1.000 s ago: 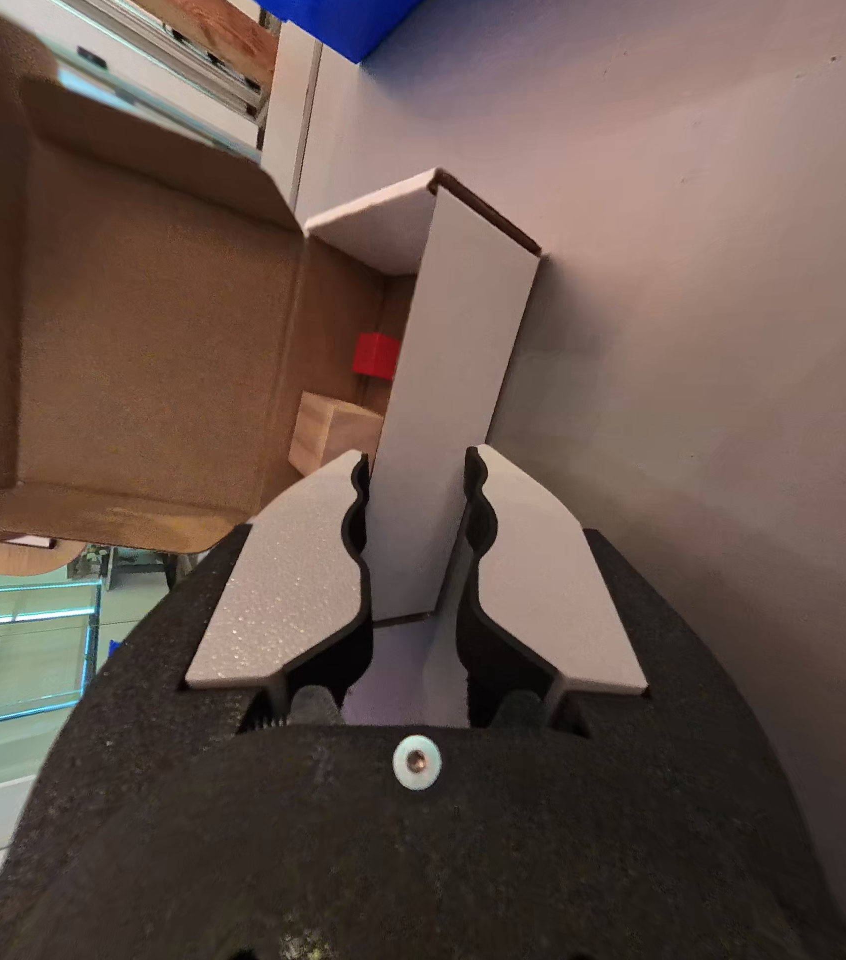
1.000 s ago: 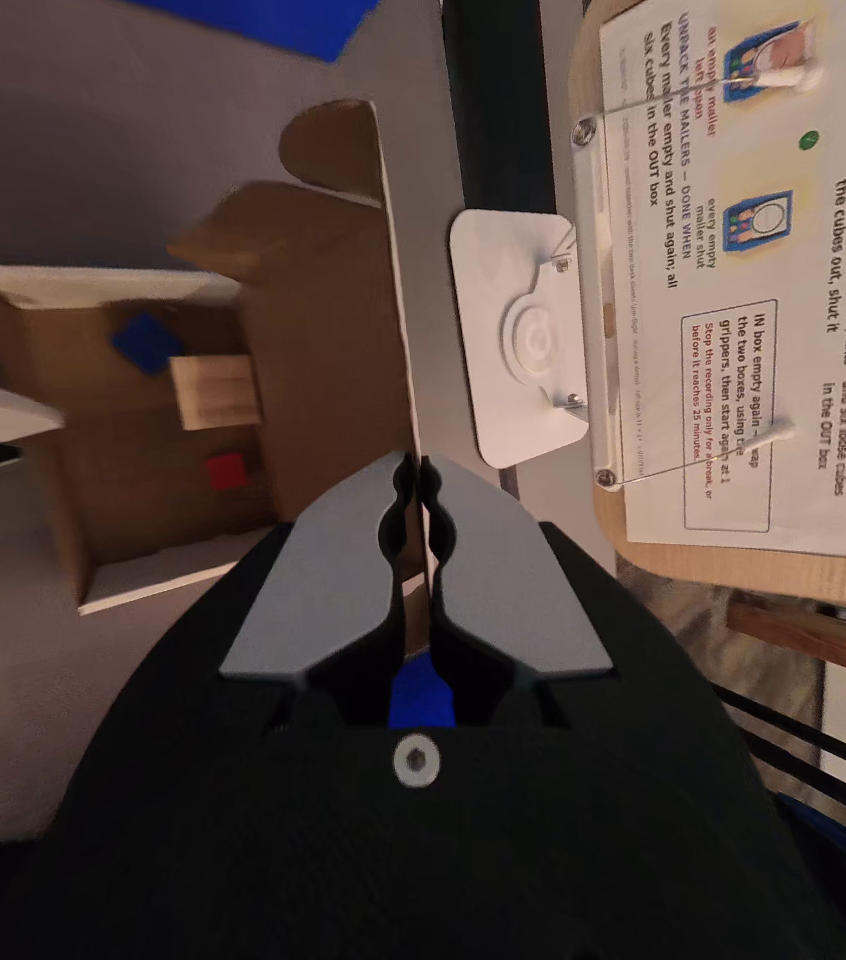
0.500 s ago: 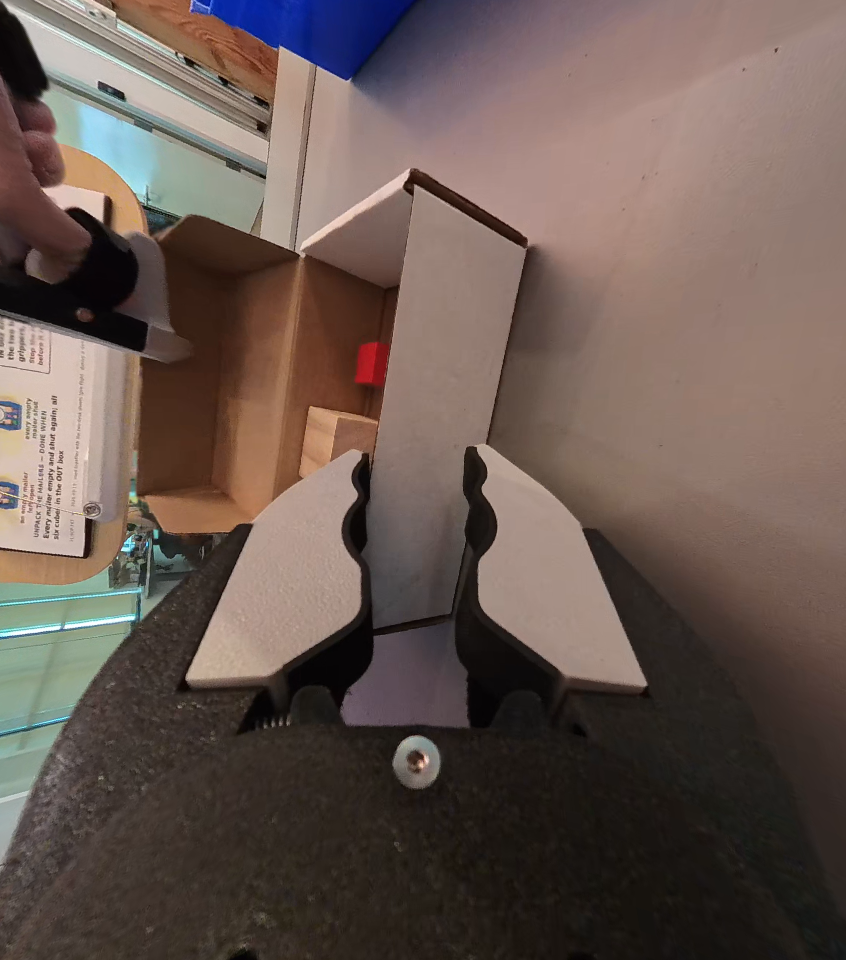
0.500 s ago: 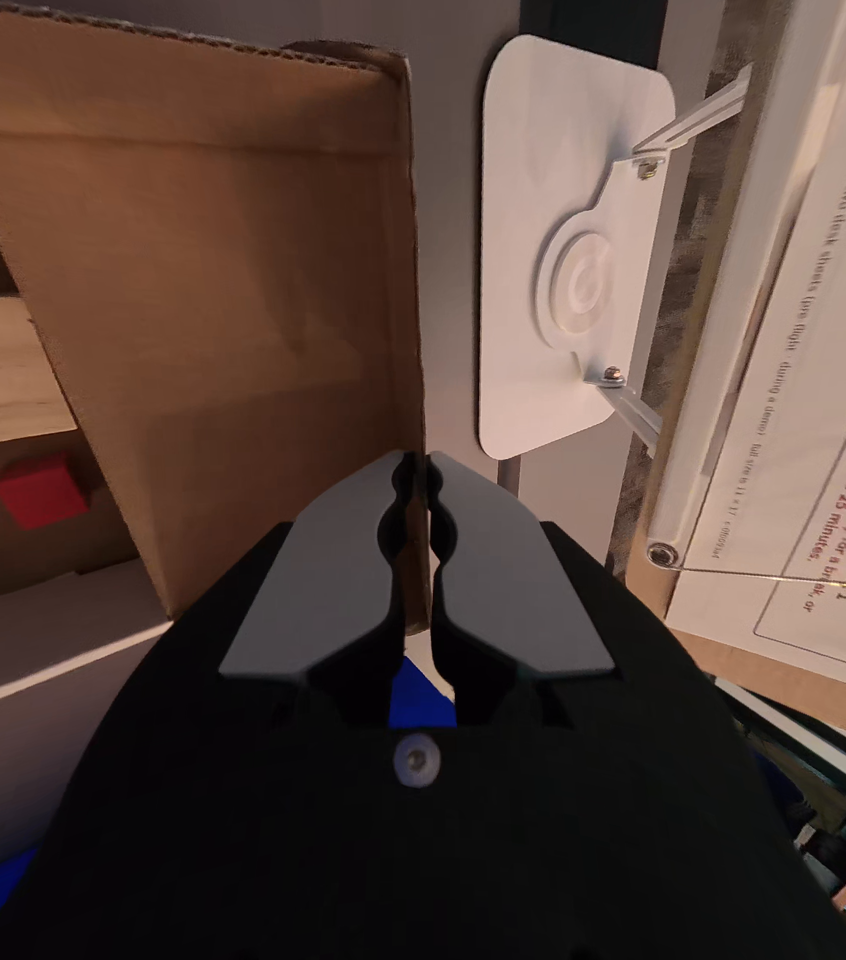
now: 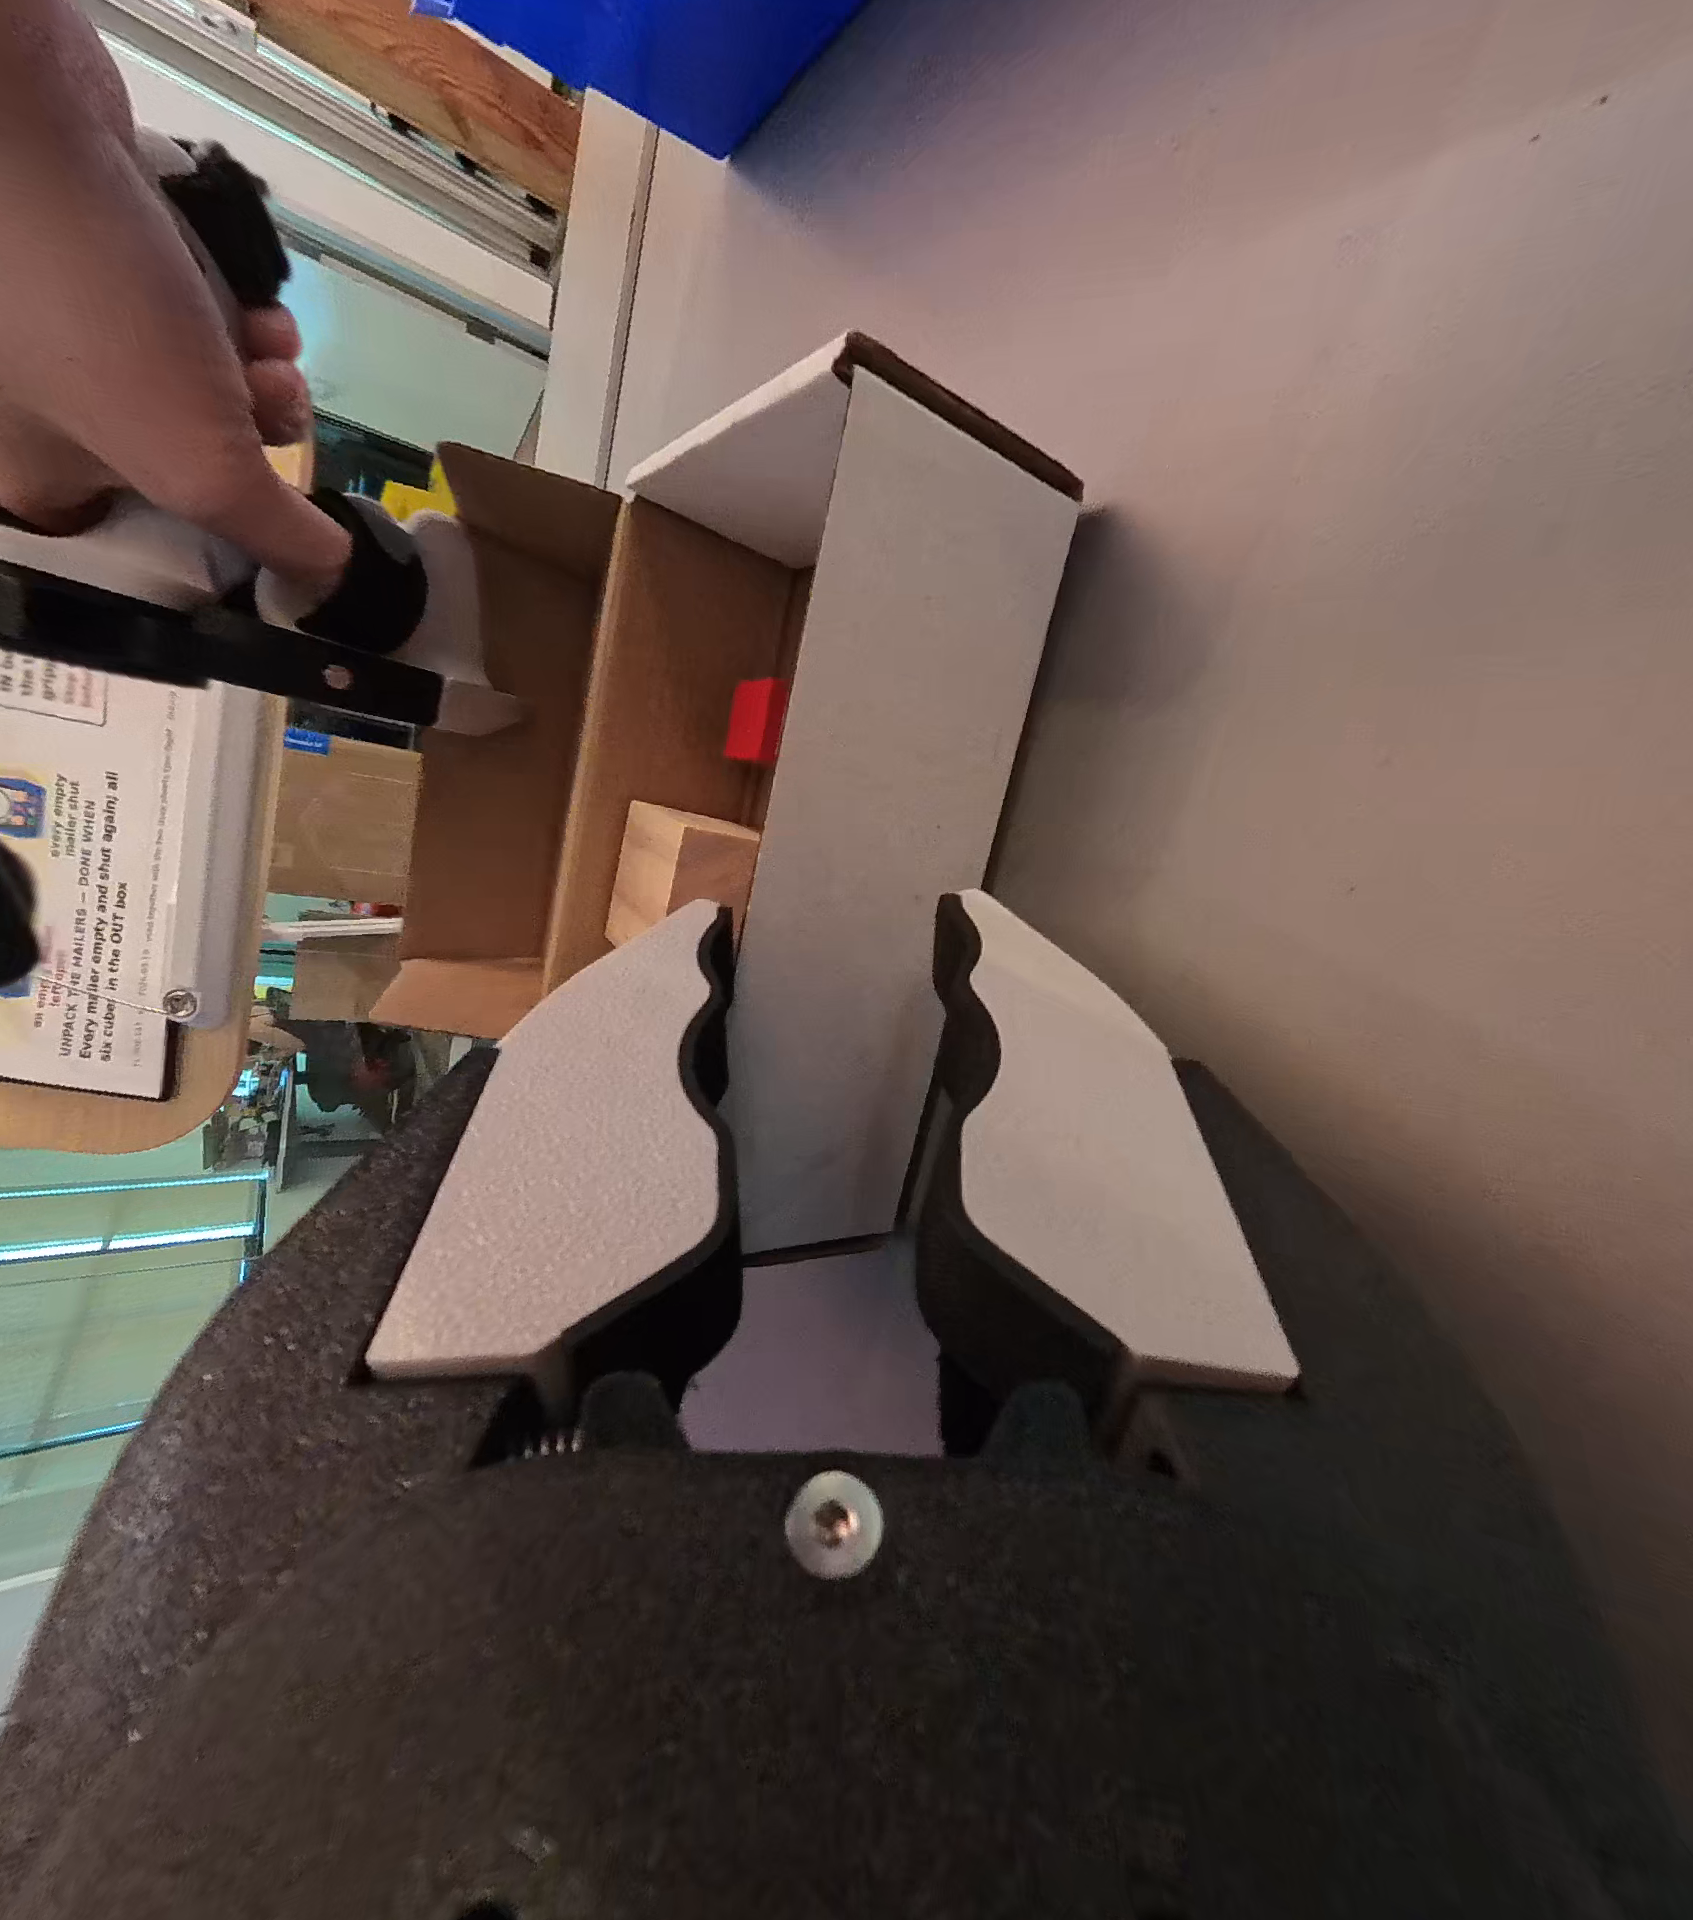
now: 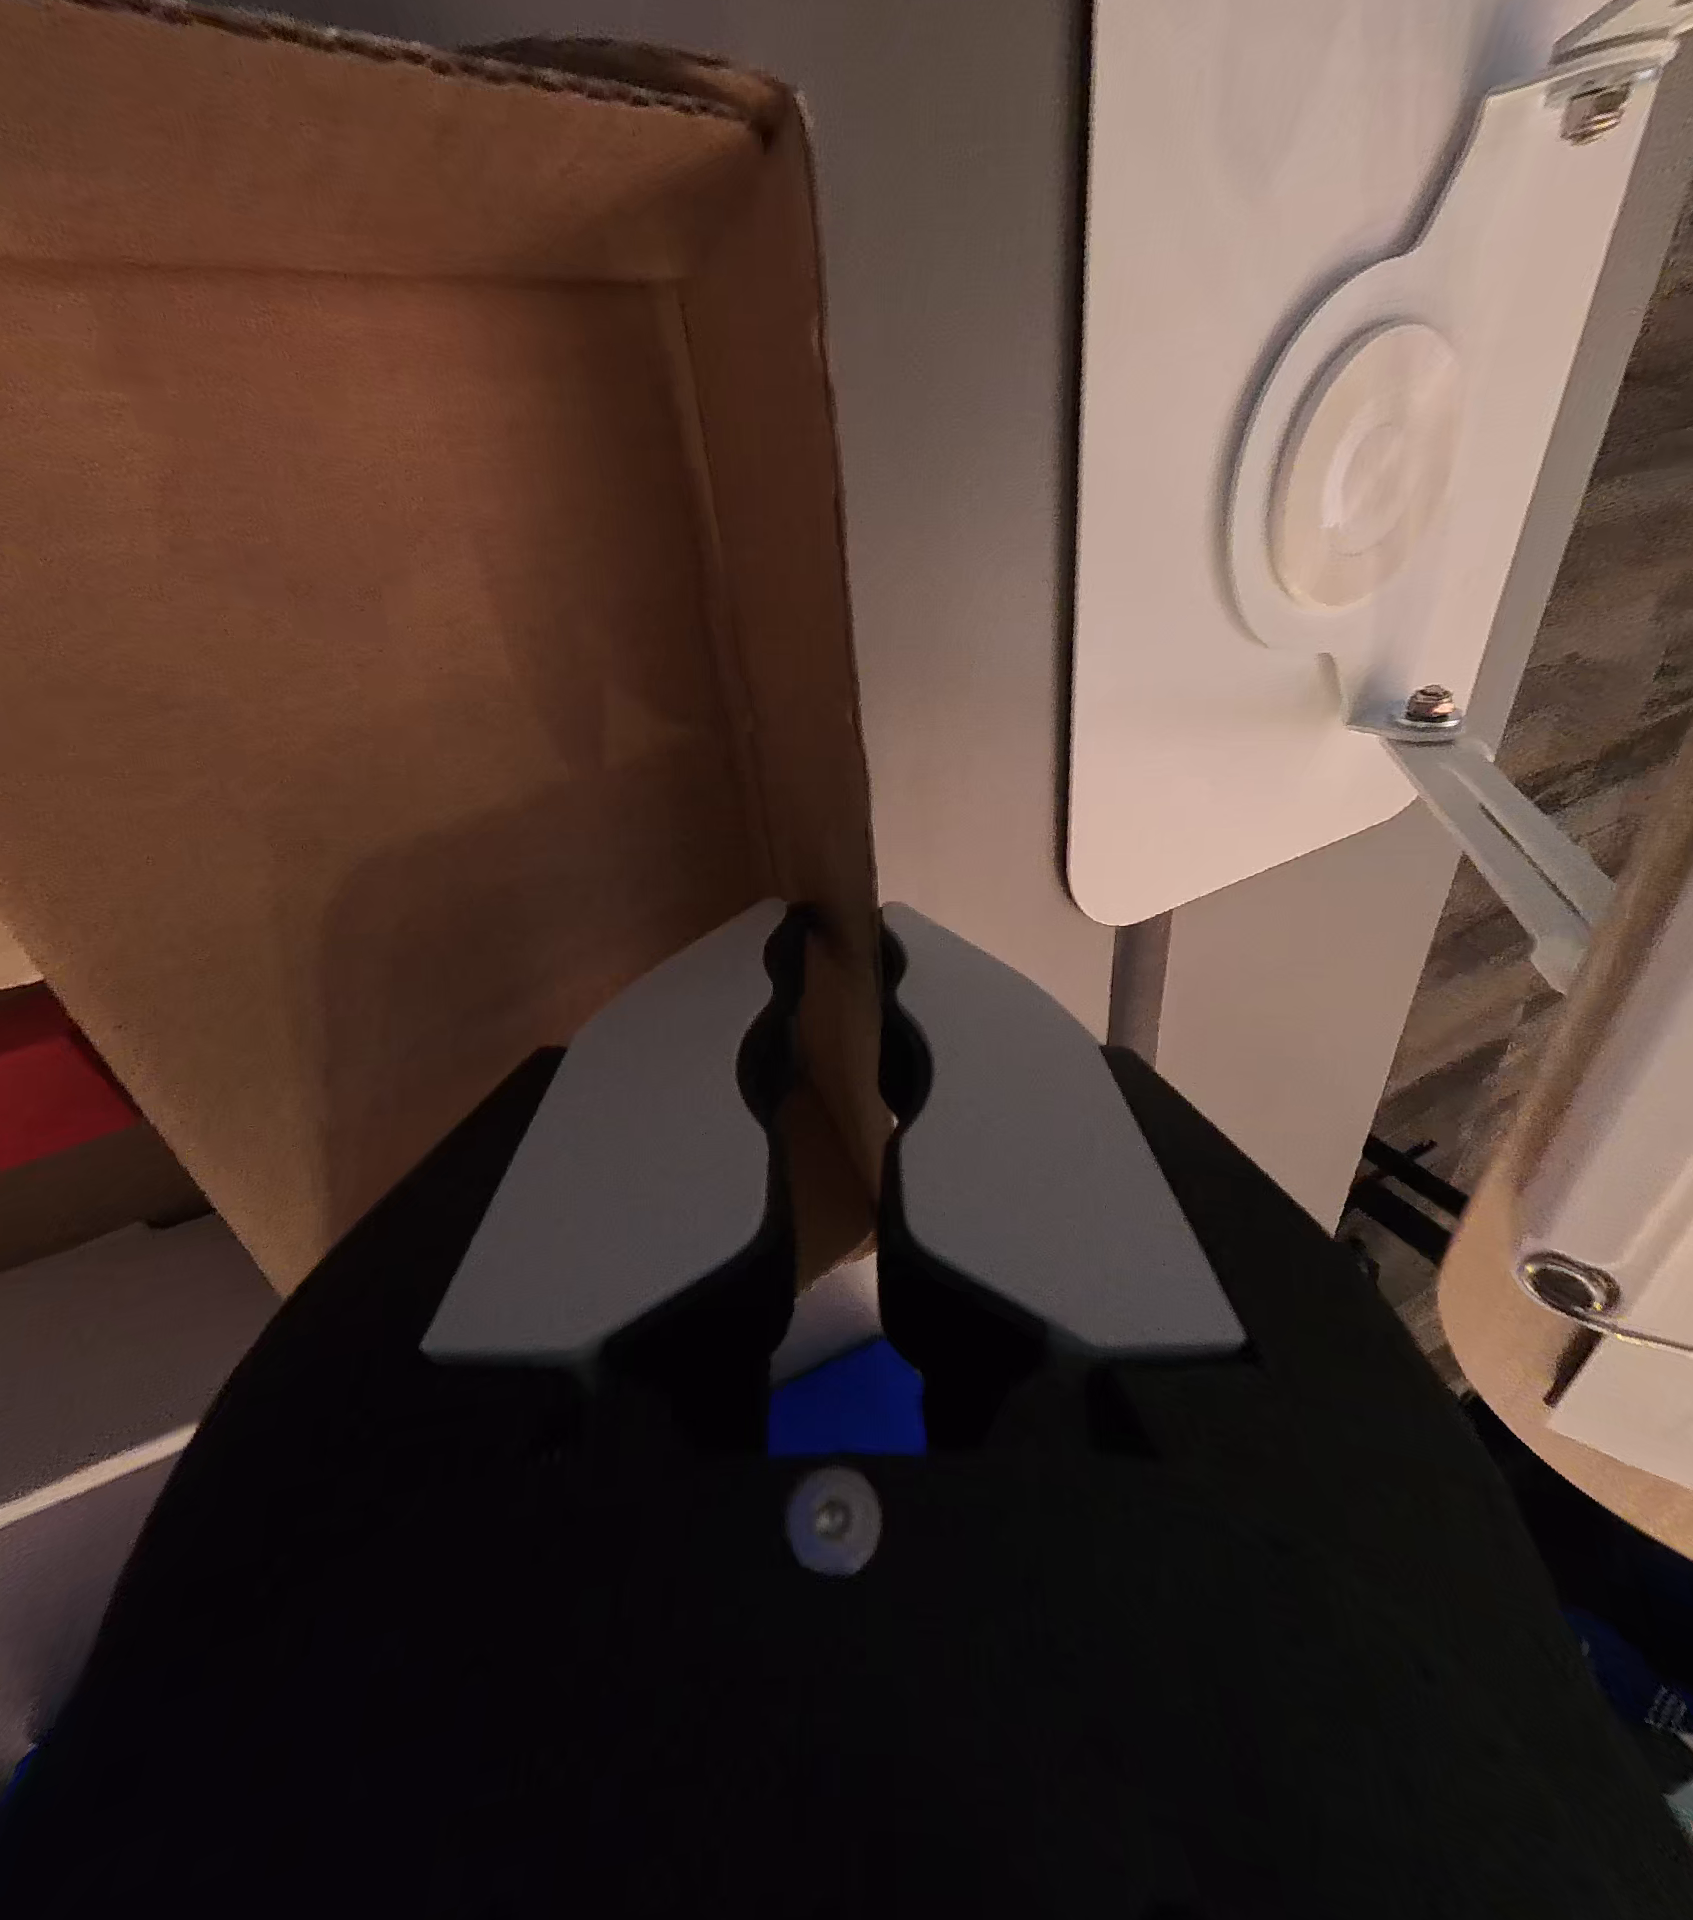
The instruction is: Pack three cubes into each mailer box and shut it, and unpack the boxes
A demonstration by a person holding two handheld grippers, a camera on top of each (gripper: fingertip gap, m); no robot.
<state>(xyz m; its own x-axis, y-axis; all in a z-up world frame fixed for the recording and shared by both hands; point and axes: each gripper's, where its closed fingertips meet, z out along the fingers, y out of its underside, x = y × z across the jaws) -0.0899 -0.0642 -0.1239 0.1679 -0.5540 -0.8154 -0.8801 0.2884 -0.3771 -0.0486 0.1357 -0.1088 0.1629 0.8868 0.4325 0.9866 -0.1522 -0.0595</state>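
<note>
A white mailer box [image 5: 915, 644] with a brown inside stands open on the grey table. My left gripper [image 5: 837, 914] is shut on its white front wall. A red cube [image 5: 757, 719] and a wooden cube [image 5: 681, 868] lie inside. My right gripper [image 6: 834, 920] is shut on the edge of the raised brown lid [image 6: 354, 582]. The lid [image 5: 509, 790] stands about upright, with the right gripper's fingers [image 5: 468, 686] on it and a hand [image 5: 73, 343] behind. The red cube [image 6: 0, 1091] also shows in the right wrist view.
A printed sheet on a wooden board [image 5: 94, 831] stands behind the box, also in the right wrist view [image 6: 1652, 1195]. A white stand plate [image 6: 1289, 520] sits beside the lid. A blue bin [image 5: 676, 52] is at the table's far end. Some 20 centimetres of space lies between my two pairs of fingers. From the left gripper's tips to the red cube [image 6: 0, 1091] is close to 8 centimetres.
My right gripper has swung the lid up and back from over the box, and its jaws stand slightly wider. My left gripper has kept its hold on the front wall.
</note>
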